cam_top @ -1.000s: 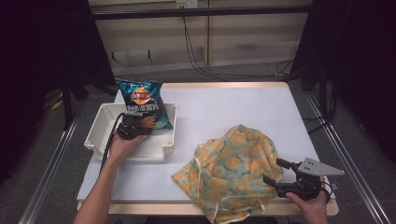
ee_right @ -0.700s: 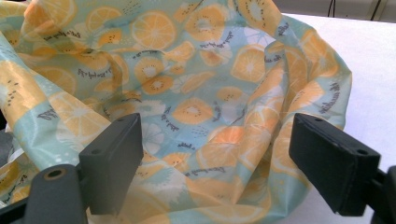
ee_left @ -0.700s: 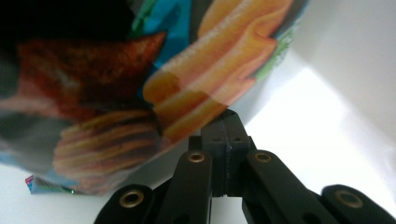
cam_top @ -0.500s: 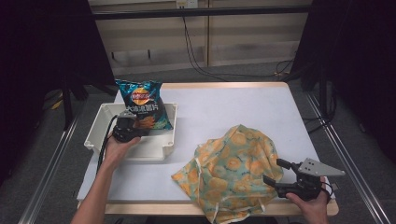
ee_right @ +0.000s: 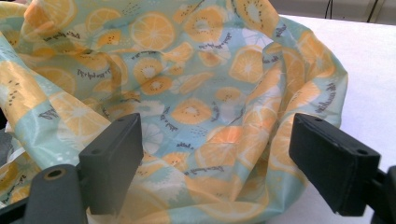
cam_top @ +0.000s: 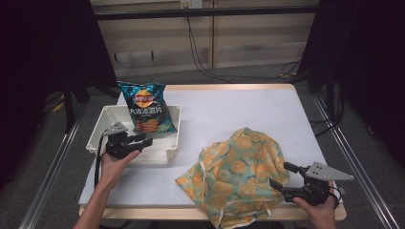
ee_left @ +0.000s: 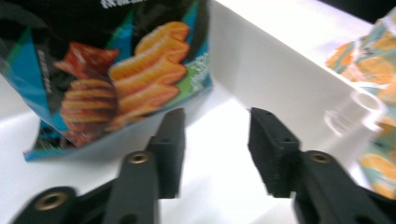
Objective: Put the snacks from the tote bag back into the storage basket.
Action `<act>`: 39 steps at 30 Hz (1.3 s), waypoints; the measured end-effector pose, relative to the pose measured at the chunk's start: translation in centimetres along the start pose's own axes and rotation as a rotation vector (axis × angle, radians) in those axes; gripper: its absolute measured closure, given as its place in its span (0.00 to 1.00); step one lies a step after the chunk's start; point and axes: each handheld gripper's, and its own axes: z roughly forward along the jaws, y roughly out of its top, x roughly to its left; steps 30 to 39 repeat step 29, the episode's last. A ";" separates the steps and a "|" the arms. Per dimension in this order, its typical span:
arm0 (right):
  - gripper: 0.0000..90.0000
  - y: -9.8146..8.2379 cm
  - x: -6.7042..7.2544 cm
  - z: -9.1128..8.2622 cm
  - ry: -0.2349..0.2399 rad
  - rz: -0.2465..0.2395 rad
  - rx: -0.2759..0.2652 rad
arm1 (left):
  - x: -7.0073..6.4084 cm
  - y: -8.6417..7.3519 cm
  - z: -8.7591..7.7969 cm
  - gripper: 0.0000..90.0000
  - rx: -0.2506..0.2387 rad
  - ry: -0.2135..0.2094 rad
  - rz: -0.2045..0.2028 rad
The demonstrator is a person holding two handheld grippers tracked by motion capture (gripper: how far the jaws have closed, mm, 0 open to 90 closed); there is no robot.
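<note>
A blue and black chip bag (cam_top: 145,107) leans upright in the white tray (cam_top: 100,125), against its far wall. My left gripper (cam_top: 143,140) hovers at the tray's near side, just short of the bag. Its jaws have just been opening and nothing is between them. The left gripper view has the bag (ee_left: 107,70) ahead on the left and my left gripper (ee_left: 217,140) open over the tray floor. An orange-print cloth bag (cam_top: 239,171) lies crumpled at the front right. My right gripper (cam_top: 282,175) stands open at its edge, with the cloth (ee_right: 187,93) bulging ahead of its wide jaws (ee_right: 217,154).
The tray's side wall (ee_left: 280,70) rises to the right of my left gripper's jaws. The white table top (cam_top: 239,109) stretches bare between the tray and the cloth. Dark curtains and cables stand beyond the table's far edge.
My left gripper let go of the chip bag's lower part, opened, and drew back toward the person. The bag stays leaning in the tray. The right gripper has not moved.
</note>
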 end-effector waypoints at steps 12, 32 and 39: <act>0.19 0.0 0.1 -0.1 -0.004 0.004 -0.002 | -3.4 -1.6 -2.9 0.35 -0.069 -0.002 0.035; 0.18 -0.1 -0.3 -0.5 -0.023 0.013 -0.008 | -6.0 -5.6 -6.4 0.30 -0.133 0.053 0.043; 0.18 -0.1 -0.3 -0.5 -0.023 0.013 -0.008 | -6.0 -5.6 -6.4 0.30 -0.133 0.053 0.043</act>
